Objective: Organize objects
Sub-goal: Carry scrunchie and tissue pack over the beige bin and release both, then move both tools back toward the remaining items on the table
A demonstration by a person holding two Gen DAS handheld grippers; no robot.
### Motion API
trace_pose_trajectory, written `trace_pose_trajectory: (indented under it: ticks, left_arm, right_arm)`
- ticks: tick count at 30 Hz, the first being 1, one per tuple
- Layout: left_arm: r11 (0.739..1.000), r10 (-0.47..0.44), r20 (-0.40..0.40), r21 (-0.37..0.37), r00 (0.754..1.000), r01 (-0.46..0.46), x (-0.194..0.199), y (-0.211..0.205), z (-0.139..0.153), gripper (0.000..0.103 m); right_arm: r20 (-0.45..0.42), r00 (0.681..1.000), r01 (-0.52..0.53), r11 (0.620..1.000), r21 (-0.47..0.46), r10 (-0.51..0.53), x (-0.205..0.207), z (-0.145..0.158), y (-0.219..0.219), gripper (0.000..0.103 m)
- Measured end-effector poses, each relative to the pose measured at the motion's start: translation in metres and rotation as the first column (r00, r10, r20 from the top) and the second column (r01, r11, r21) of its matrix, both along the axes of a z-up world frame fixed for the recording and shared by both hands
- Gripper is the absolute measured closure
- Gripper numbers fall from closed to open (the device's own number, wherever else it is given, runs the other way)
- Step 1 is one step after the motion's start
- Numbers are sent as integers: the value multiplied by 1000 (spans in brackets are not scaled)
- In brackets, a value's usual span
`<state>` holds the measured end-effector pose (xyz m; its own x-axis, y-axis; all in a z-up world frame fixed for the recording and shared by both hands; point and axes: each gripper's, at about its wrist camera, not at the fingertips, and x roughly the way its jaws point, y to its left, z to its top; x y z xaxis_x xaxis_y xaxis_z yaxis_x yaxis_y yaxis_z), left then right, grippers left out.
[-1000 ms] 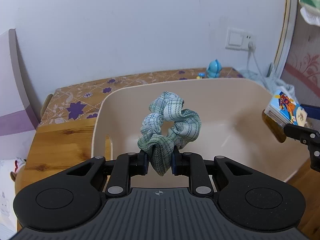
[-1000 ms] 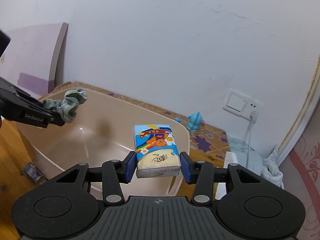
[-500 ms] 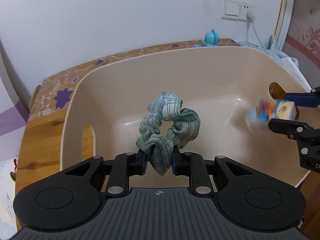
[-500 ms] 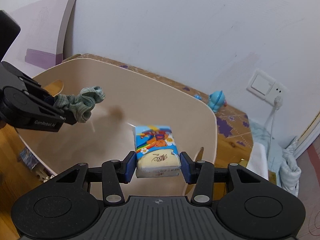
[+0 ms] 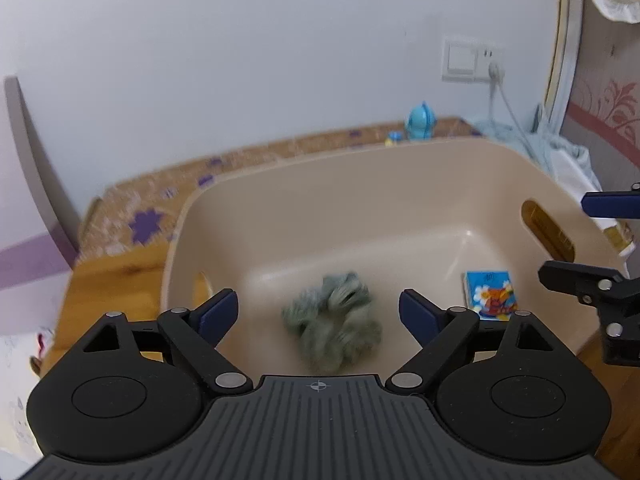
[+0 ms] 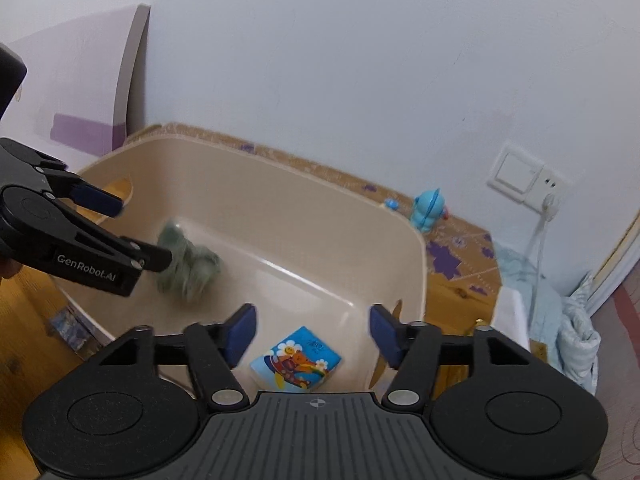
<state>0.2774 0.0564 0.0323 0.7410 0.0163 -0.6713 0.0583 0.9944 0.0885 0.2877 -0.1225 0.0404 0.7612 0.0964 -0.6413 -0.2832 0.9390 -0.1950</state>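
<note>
The left gripper (image 5: 318, 312) stands wide, its jaws having just been opening, and nothing is pressed between the blue pads; the soft green checked fabric scrunchie (image 5: 334, 322) shows blurred past them, over the floor of the beige plastic tub (image 5: 280, 200), whether landed or in mid-drop I cannot tell. The right gripper (image 6: 312, 330) is also spread, its jaws having just been opening, with the small blue cartoon-printed tissue pack (image 6: 296, 364) lying free on the tub floor below its pads.

The release looks done on both sides, so the good move, I judge, is to keep both jaws apart and lift straight clear of the tub's rim without clipping the near wall or dragging either item.

The scrunchie is a crumpled, limp ring and should settle where it falls near the tub's left handle slot. The tissue pack is flat, lying printed face up, near the tub's right handle slot, well apart from the scrunchie.
</note>
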Motion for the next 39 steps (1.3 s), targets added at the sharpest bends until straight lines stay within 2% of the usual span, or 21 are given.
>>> trace_pose_trajectory:
  ticks: [3,7,9,18,22,25,28,39]
  left_arm:
    - [1000,-14,23,-5,1000,15,-11,1,11,11]
    - [999,-34,42,-26,999,35,-28,2,23,9]
    - [999,-34,54,-27,998,36,-38,2,26,8]
    - [999,-17,79,-39,997,20,-79,11,30,8]
    - [998,-22,71,-59,997,27,-96,15,23,8]
    - [998,-36,69,-45,997,39,-108,12,13,8]
    - [998,-48,46,-43,998,50,-117,8,-1,8]
    - [988,-91,-41,-128,995,85,-141,-14,-35,8]
  right_arm:
    - [41,999,3,1000,17,-4,-14,13,-2,23]
    - [83,996,12,1000,27,-14,-30,27,-4,4]
    - [99,995,13,999,29,-15,-38,31,-4,0]
    - [110,993,39,999,19,-41,-72,30,-6,0]
    - [107,993,50,999,4,-50,-87,26,-7,0]
    - [96,994,56,998,-10,-54,-95,22,-8,0]
    - [75,995,62,998,-14,-61,-102,16,-11,0]
    - [11,996,90,995,-32,-89,-132,-12,-19,0]
